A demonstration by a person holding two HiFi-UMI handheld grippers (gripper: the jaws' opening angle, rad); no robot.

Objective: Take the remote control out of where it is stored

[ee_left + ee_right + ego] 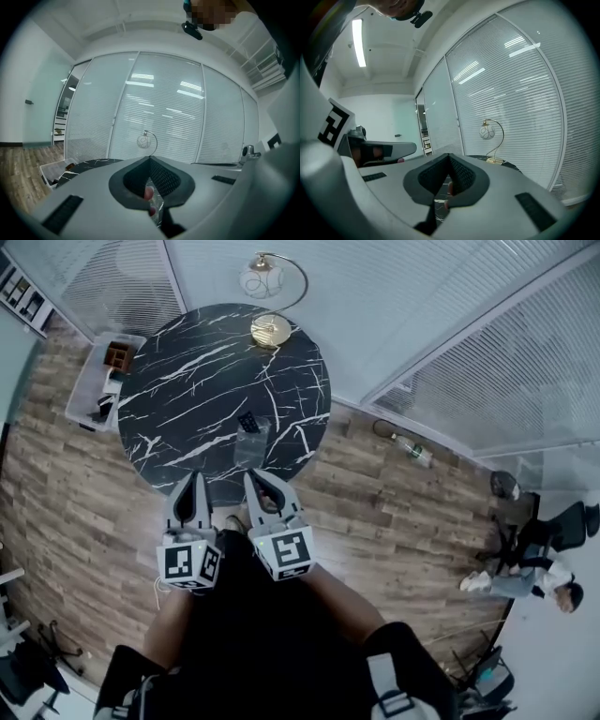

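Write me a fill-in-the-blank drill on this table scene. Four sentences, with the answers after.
The table top is ____ in shape. The lamp has a ____-coloured base. The remote control sits in a ____ container. The left tool and right tool both have their jaws ____.
Missing words: round; gold; clear; shut.
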